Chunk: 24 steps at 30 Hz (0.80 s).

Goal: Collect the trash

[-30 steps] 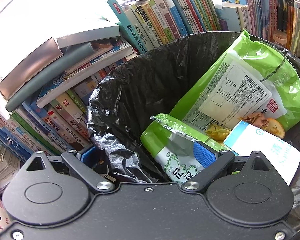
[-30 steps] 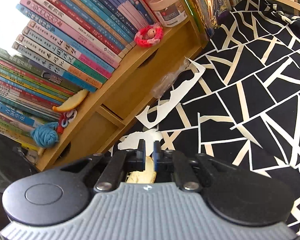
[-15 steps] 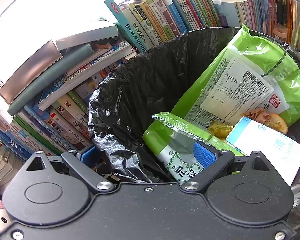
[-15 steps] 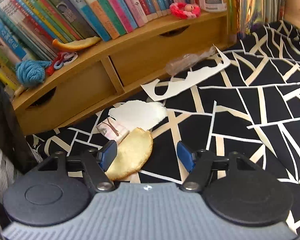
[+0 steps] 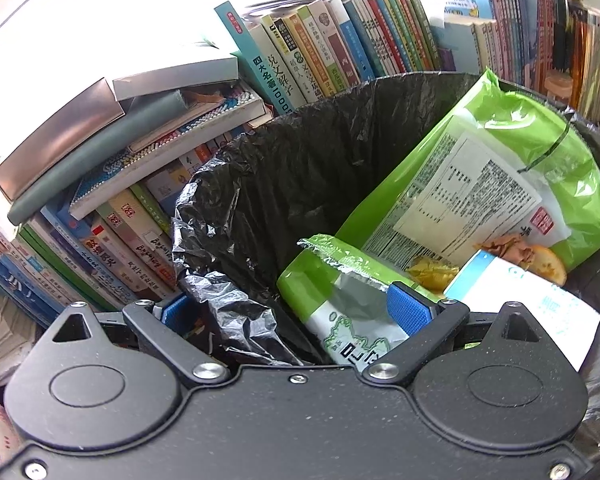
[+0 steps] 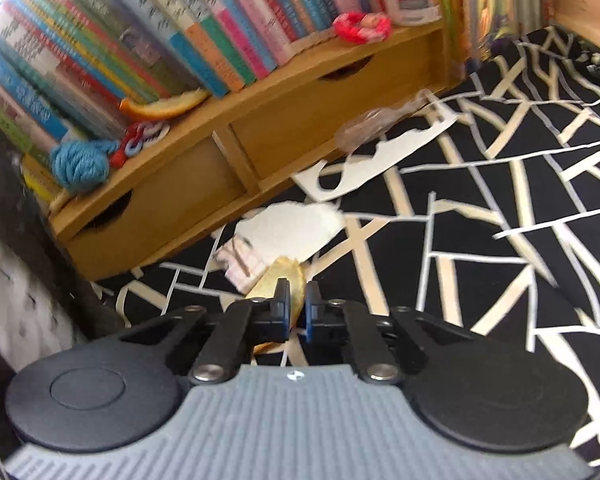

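Note:
In the right wrist view a pale yellow peel [image 6: 271, 280] lies on the black-and-white cloth [image 6: 480, 280]. My right gripper [image 6: 298, 305] is down over its near edge, jaws closing, with the peel's edge between the pads. Beyond it lie a torn white paper [image 6: 296, 226], a pink-lined scrap [image 6: 240, 260], a long cut-out paper strip [image 6: 384, 156] and a clear plastic wrapper [image 6: 372, 126]. In the left wrist view my left gripper [image 5: 292, 312] stands open astride the crumpled rim of the black bin liner [image 5: 300, 168]. The bin holds two green packets [image 5: 520, 140], a white pack [image 5: 532, 300] and peel.
A wooden shelf with two drawers [image 6: 300, 128] carries a row of books, an orange peel slice [image 6: 164, 106], a blue yarn ball [image 6: 80, 164] and a pink ring. Stacked and upright books [image 5: 148, 128] stand close behind the bin. A grey basket wall [image 6: 16, 304] is at the left.
The right gripper swung round to face the shelf, opened wide over the yellow peel, then shut on its near edge. The left gripper and the bin stayed still.

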Available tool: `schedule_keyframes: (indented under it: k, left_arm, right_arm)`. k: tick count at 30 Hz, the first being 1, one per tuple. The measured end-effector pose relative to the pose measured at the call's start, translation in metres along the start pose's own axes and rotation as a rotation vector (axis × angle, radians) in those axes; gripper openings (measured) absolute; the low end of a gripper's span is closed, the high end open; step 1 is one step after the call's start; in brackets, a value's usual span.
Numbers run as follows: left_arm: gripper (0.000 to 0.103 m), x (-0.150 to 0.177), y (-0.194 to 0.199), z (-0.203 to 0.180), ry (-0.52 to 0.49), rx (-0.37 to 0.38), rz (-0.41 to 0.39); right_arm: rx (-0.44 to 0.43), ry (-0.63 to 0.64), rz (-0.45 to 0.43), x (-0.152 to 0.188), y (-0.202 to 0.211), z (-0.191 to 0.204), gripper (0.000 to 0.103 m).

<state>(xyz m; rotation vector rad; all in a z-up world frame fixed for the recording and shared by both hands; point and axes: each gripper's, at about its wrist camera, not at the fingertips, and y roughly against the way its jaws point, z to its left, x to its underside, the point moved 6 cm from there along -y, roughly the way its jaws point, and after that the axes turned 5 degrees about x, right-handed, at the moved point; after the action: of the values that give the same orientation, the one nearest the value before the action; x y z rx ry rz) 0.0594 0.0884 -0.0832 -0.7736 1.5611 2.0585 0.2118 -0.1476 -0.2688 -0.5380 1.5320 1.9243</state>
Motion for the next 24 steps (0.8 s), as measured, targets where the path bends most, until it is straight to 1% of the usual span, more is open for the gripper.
schedule_keyframes:
  k: [5, 8, 13, 15, 16, 18, 20, 21, 22, 24]
  left_arm:
    - [0.097, 0.001, 0.0, 0.001, 0.019, 0.041, -0.014]
    - [0.098, 0.001, 0.001, 0.002, 0.03, 0.055, -0.021]
    - [0.098, 0.002, 0.001, 0.003, 0.042, 0.068, -0.029]
    - [0.098, 0.002, 0.001, 0.003, 0.044, 0.074, -0.028]
    - [0.098, 0.002, 0.001, 0.003, 0.044, 0.076, -0.028]
    - [0.098, 0.003, 0.001, 0.003, 0.045, 0.08, -0.027]
    - [0.098, 0.003, 0.001, 0.003, 0.045, 0.083, -0.021]
    - [0.098, 0.003, 0.001, 0.004, 0.042, 0.083, -0.017]
    - [0.098, 0.003, 0.001, 0.004, 0.037, 0.082, -0.013]
    - [0.098, 0.002, 0.0, 0.003, 0.026, 0.079, -0.004]
  right_arm:
    - [0.04, -0.058, -0.047, -0.019, 0.027, -0.015, 0.01]
    - [0.058, -0.092, -0.077, -0.038, 0.049, -0.026, 0.01]
    - [0.042, -0.132, -0.134, -0.067, 0.092, -0.036, 0.01]
    - [0.019, -0.114, -0.123, -0.073, 0.099, -0.034, 0.012]
    - [0.004, -0.099, -0.105, -0.074, 0.101, -0.033, 0.015]
    - [-0.019, -0.083, -0.056, -0.072, 0.098, -0.03, 0.017]
    - [-0.037, -0.099, -0.008, -0.066, 0.088, -0.03, 0.033]
    - [-0.049, -0.118, 0.027, -0.063, 0.081, -0.03, 0.046]
    - [-0.067, -0.142, 0.07, -0.058, 0.072, -0.03, 0.056]
    - [-0.078, -0.182, 0.122, -0.05, 0.056, -0.031, 0.058]
